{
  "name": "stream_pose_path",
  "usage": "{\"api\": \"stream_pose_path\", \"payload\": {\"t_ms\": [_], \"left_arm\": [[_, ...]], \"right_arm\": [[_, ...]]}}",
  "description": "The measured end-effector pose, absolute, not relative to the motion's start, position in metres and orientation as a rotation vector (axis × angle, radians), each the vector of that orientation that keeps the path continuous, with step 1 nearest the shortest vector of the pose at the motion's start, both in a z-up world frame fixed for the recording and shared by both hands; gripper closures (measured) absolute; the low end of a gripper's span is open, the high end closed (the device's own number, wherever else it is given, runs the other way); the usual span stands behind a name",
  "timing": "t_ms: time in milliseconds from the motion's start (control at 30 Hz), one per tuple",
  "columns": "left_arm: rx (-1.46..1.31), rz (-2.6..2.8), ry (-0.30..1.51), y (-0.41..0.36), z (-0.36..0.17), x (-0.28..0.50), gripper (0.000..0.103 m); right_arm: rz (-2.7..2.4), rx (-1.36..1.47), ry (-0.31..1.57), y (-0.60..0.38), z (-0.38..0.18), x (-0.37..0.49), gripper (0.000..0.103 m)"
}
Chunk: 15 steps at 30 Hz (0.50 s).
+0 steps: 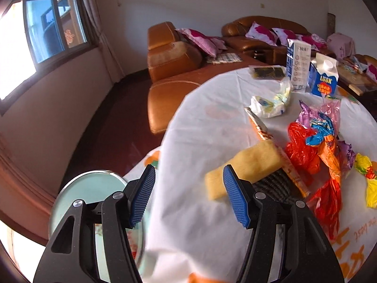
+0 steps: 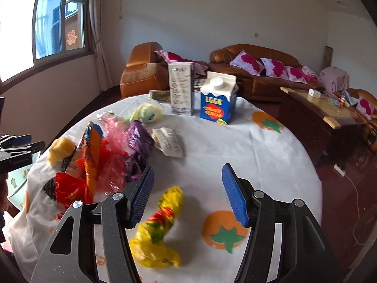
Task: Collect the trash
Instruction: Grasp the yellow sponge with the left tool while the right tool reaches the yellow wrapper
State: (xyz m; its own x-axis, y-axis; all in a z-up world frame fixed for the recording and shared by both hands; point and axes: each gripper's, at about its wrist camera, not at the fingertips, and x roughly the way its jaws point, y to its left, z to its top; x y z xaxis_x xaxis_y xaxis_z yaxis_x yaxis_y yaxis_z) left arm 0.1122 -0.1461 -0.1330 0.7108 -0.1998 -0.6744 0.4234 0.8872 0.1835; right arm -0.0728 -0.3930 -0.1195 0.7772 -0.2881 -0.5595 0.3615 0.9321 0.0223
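With both tongs spread wide and gripping nothing, the right tongs (image 2: 188, 194) hover over the crumpled yellow plastic wrapper (image 2: 157, 230) on the white-clothed worktop (image 2: 247, 155), and closing off-centre may pinch the cloth instead.

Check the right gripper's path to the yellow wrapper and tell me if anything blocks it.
Nothing visible does. The right gripper is open, and the yellow wrapper lies on the tablecloth right between and just below its fingers. The pile of other wrappers sits off to the left, clear of that path.
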Motion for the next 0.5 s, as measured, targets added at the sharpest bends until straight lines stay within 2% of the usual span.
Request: {"api": "stream_pose_path", "payload": {"t_ms": [33, 67, 167, 233, 400, 500], "left_arm": [[0.351, -0.351, 0.724, -0.154, -0.141, 0.117, 0.056], [0.341, -0.368, 0.753, -0.155, -0.147, 0.121, 0.059], [0.337, -0.373, 0.782, -0.162, -0.159, 0.125, 0.061], [0.334, -0.383, 0.786, -0.166, -0.161, 0.123, 0.065], [0.322, -0.406, 0.795, -0.169, -0.169, 0.125, 0.066], [0.312, -0.451, 0.805, -0.169, -0.166, 0.124, 0.084]], "right_arm": [[-0.356, 0.135, 0.581, -0.395, -0.120, -0.075, 0.042], [-0.361, 0.141, 0.576, -0.398, -0.121, -0.078, 0.041], [-0.368, 0.163, 0.571, -0.407, -0.123, -0.082, 0.040], [-0.369, 0.172, 0.574, -0.412, -0.125, -0.083, 0.040], [-0.368, 0.188, 0.591, -0.416, -0.134, -0.081, 0.040], [-0.369, 0.182, 0.587, -0.414, -0.134, -0.082, 0.040]]}}
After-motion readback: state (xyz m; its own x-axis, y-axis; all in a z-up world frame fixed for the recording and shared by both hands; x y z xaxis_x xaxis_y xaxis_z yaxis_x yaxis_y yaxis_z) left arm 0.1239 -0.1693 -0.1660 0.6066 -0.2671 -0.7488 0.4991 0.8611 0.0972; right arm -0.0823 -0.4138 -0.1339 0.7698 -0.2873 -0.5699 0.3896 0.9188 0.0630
